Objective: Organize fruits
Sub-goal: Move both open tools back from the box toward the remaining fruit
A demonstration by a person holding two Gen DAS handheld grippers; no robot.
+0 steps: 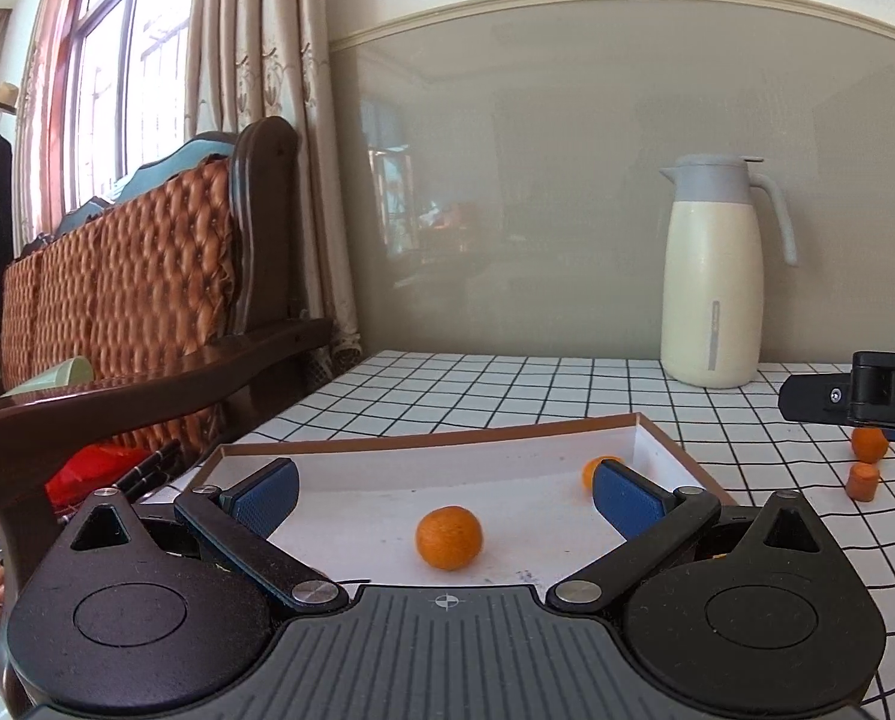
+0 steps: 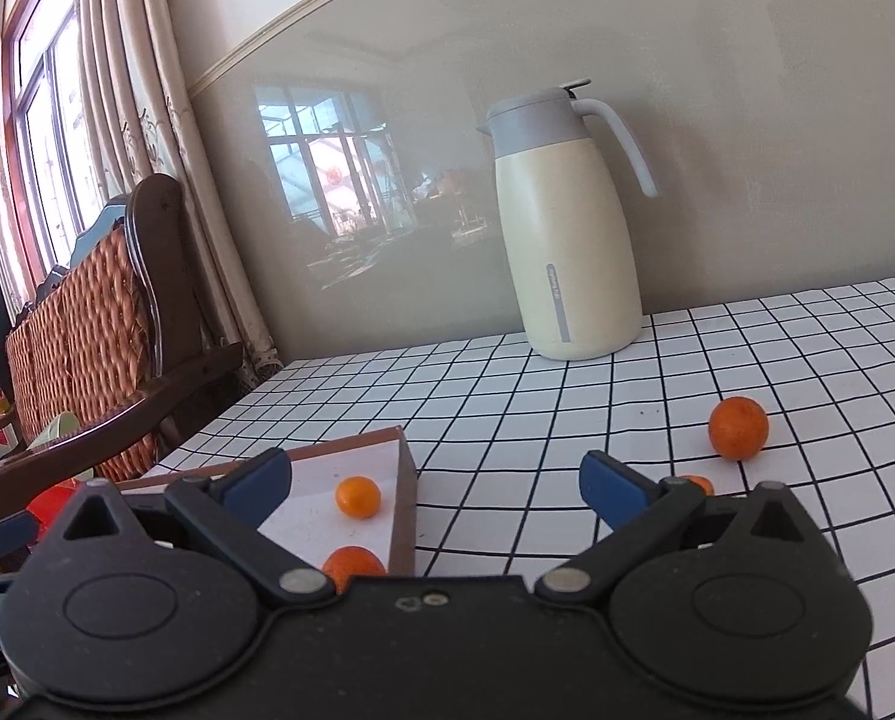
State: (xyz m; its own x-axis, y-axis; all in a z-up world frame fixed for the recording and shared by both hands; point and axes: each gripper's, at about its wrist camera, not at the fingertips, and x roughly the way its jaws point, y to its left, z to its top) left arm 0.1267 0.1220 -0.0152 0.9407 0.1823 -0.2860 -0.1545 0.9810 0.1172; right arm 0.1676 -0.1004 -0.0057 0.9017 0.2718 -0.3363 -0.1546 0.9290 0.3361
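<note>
Hovering low over the near edge of the tray (image 1: 657, 438), the left gripper (image 1: 444, 495) has its blue pads spread wide and grasps nothing; one orange (image 1: 448, 537) lies on the white tray floor between the pads, touching neither, and a second orange (image 1: 594, 467) sits in the far right corner, partly hidden behind the right pad. Further right, the right gripper (image 2: 435, 480) is also released and empty, held over the tray's right wall and the bare cloth beside it; from the left view only its dark side shows at the frame edge. Beyond it, a loose orange (image 2: 738, 427) rests on the tablecloth (image 2: 567, 420), well apart from the tray, with a smaller orange piece (image 1: 862, 481) nearby. To the left of the table stands a dark wooden sofa (image 1: 147, 276) with woven cushions, curtains (image 1: 267, 90) and a bright window behind it. The white cloth carries a black grid, and a cream jug (image 2: 567, 228) with a grey lid stands upright at the back against a glossy grey wall panel.
</note>
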